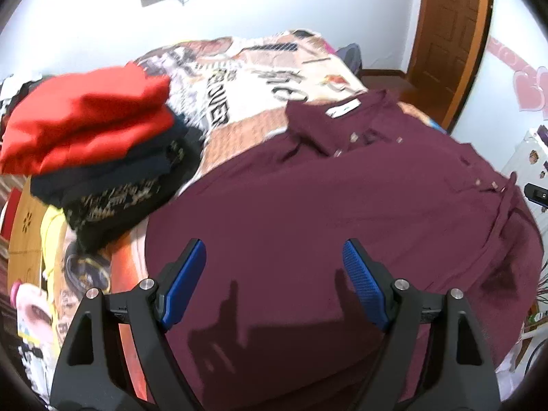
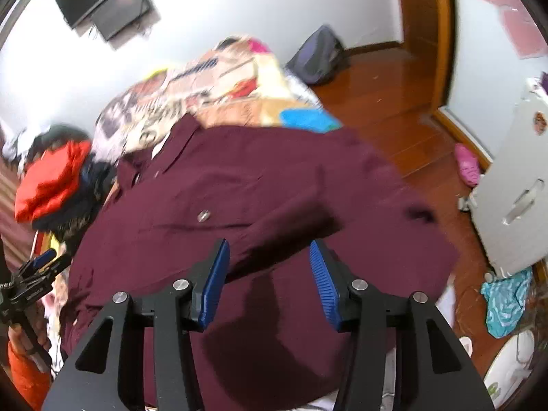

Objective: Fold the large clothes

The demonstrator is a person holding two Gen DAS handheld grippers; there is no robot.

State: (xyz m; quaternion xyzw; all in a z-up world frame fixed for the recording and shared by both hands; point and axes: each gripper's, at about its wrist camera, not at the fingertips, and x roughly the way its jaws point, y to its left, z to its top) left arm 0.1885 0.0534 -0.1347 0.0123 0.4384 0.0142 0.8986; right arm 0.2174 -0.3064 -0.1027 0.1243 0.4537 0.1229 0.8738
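Clearly the maroon button-up cotton shirt (image 1: 308, 205) lies spread on the bed ahead of both sets of fingers. It looks light, limp and prone to sliding, so pinch a hem or sleeve edge. Left gripper (image 1: 274, 281) and right gripper (image 2: 267, 281) gape wide, holding nothing.

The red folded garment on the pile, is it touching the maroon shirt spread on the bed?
Apart. The left wrist view shows the red garment atop dark folded clothes, with patterned bedspread showing between it and the maroon shirt.
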